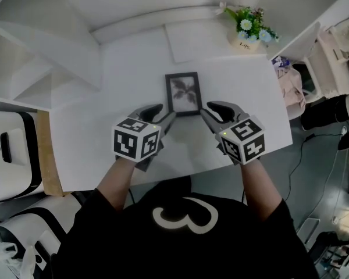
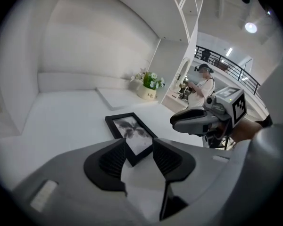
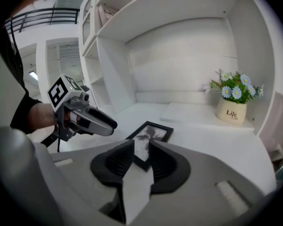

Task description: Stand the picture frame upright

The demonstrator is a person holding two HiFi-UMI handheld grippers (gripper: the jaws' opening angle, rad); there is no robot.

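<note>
Head view: the picture frame (image 1: pixel 182 93) is lying flat on the white table (image 1: pixel 93 150), just ahead of and between the left gripper (image 1: pixel 163 114) and the right gripper (image 1: pixel 213 111); left gripper view: its jaws are standing apart, empty, covering the frame's near corner; right gripper view: its jaws are likewise gaping, hiding the frame's near edge.

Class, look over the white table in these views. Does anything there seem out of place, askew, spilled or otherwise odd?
Only the picture frame: it lies flat, face up, on the table instead of standing. The flower pot stands upright, and nothing is spilled or visibly damaged.
</note>
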